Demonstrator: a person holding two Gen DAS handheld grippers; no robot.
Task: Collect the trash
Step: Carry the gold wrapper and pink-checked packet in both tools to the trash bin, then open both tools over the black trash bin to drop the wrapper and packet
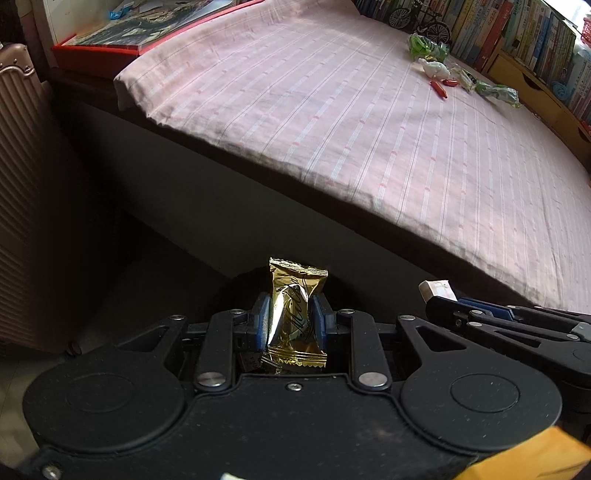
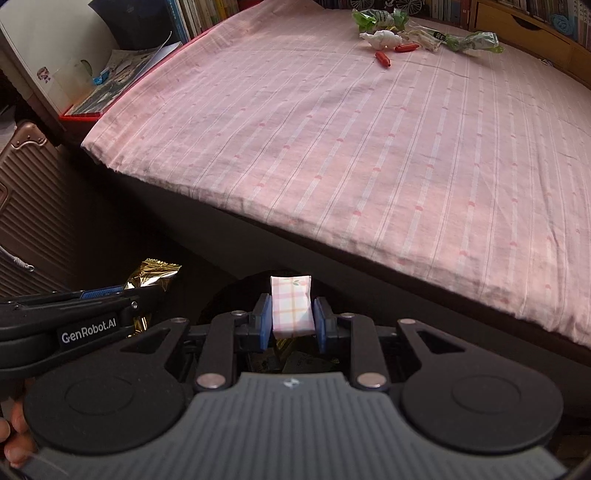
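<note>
Bedsheet [image 2: 332, 147] in pink stripes fills both views, with leftover wrappers [image 2: 406, 33] far across it by the bookshelves. At the near edge the left gripper [image 1: 291, 321] pinches a gold foil packet [image 1: 295, 306] across its middle, above a dark bin [image 2: 229, 299]. The right gripper [image 2: 291, 317] clamps a checked tissue pack [image 2: 291, 310]; both pieces look light, soft and crushable.

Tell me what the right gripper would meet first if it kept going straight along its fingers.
Probably the dark round bin opening just beyond the right gripper and its pink plaid packet; depth is unclear in the shadow.
</note>
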